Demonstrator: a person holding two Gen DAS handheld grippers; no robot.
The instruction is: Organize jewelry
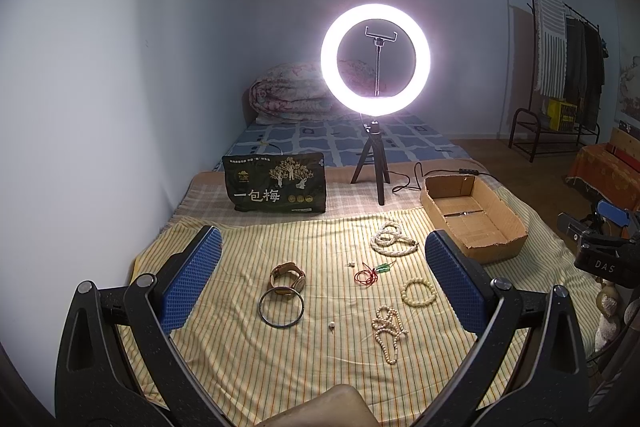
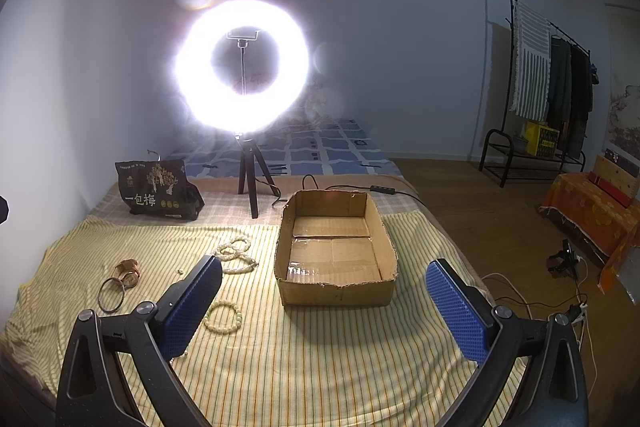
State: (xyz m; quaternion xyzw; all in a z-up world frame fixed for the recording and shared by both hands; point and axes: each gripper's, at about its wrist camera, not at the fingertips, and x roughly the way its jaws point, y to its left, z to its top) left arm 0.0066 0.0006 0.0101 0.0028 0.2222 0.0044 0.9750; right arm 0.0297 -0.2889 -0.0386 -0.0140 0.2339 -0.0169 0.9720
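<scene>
1. A yellow cloth (image 1: 248, 355) with fine green and white stripes carries the brown cardboard box (image 2: 336, 291).
2. Left of the box: a cream bead bracelet (image 1: 419, 291), a dark metal bangle (image 1: 281, 308), a red cord (image 1: 366, 275).
3. Behind the box: a black snack bag (image 1: 276, 185) printed with gold trees and a blue-and-white checked bedsheet (image 1: 320, 141).
4. Both grippers' pads (image 2: 456, 311) are blue, dimpled.

Pale blue-grey walls (image 1: 140, 27), bare. Wood floor (image 2: 480, 211) at right. Lit ring light (image 1: 375, 59) on small black tripod (image 1: 372, 163), cable (image 1: 412, 179) trailing beside it. Blue patterned mattress (image 1: 340, 141) behind, rolled floral quilt (image 1: 288, 93) at its head. Yellow striped cloth (image 2: 280, 367) across foreground. Black clothes rack (image 2: 540, 75) with hanging garments against far wall; orange-covered furniture (image 2: 588, 219) at right edge.
</scene>
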